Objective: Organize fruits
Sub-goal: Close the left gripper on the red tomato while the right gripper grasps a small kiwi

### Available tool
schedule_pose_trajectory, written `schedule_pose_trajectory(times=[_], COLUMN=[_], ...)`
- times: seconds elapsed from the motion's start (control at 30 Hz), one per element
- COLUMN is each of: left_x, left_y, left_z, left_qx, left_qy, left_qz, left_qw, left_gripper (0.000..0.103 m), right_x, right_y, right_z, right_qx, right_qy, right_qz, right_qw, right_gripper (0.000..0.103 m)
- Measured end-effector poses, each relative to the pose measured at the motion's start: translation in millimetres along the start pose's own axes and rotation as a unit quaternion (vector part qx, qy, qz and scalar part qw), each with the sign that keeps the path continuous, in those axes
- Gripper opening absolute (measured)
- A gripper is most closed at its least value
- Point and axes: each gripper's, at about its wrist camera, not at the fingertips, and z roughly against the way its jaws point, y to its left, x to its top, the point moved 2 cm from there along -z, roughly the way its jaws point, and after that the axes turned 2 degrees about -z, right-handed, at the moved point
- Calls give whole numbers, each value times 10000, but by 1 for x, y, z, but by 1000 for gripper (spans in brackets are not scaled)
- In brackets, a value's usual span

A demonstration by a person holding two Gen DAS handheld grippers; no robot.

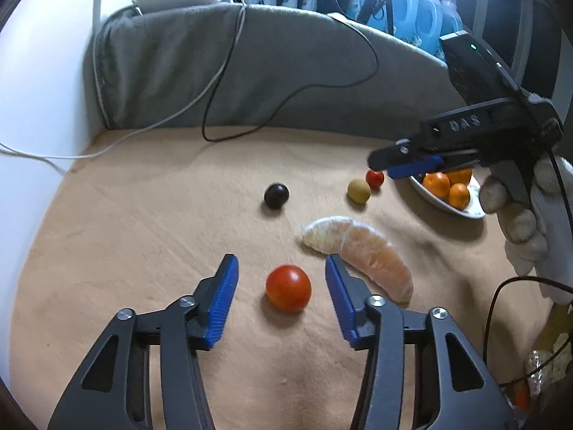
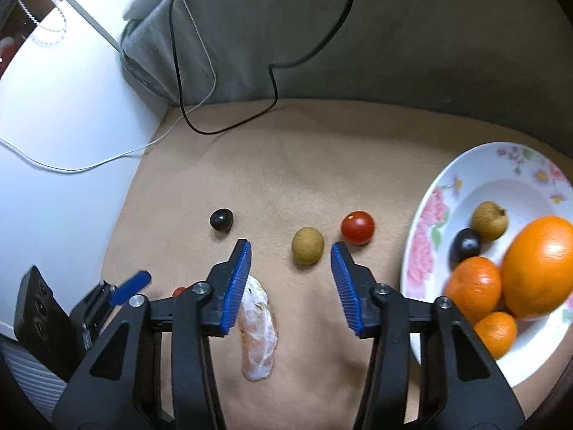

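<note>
My left gripper (image 1: 282,268) is open, its blue pads on either side of a red cherry tomato (image 1: 288,288) on the tan cloth, not touching it. A peeled citrus segment (image 1: 361,254) lies just right of it. My right gripper (image 2: 290,249) is open above a yellow-brown round fruit (image 2: 307,245); a second red tomato (image 2: 357,227) sits just beyond its right finger. A dark grape (image 2: 221,219) lies to the left. The floral plate (image 2: 429,215) at right holds oranges (image 2: 537,267), a dark grape and a brown fruit. The right gripper also shows in the left wrist view (image 1: 401,165).
A grey cushion (image 1: 250,64) runs along the back of the cloth, with a black cable (image 1: 250,122) and a white cable (image 1: 107,147) trailing onto it. A white wall (image 1: 35,107) is at the left. Blue bottles (image 1: 412,10) stand behind the cushion.
</note>
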Motion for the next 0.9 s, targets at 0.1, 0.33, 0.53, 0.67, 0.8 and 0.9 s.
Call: schedule_pose_trajectory(times=[0.1, 0.33, 0.53, 0.67, 0.8, 0.9], left_x=[-3, -7, -7, -6, -6, -7], left_y=[0, 2, 2, 4, 5, 5], left_z=[-4, -12, -17, -23, -28, -29], left_qx=[-41, -105, -128, -153, -211, -218], left_qy=[56, 183, 253, 333, 380, 386], left_qz=[27, 48, 44, 17, 52, 51], left_qw=[10000, 9998, 9996, 9993, 9990, 9990], left_gripper=[47, 41, 38, 34, 30, 30], right_x=[2, 5, 8, 10, 9, 10], right_y=[4, 3, 3, 5, 8, 7], right_z=[-11, -29, -35, -43, -50, -50], right_qx=[-120, -421, -544, -631, -690, -687], right_qy=[76, 170, 219, 275, 323, 303], right_qz=[33, 23, 51, 85, 124, 116], right_qw=[9999, 9990, 9983, 9976, 9970, 9971], right_gripper=[43, 35, 35, 31, 26, 26])
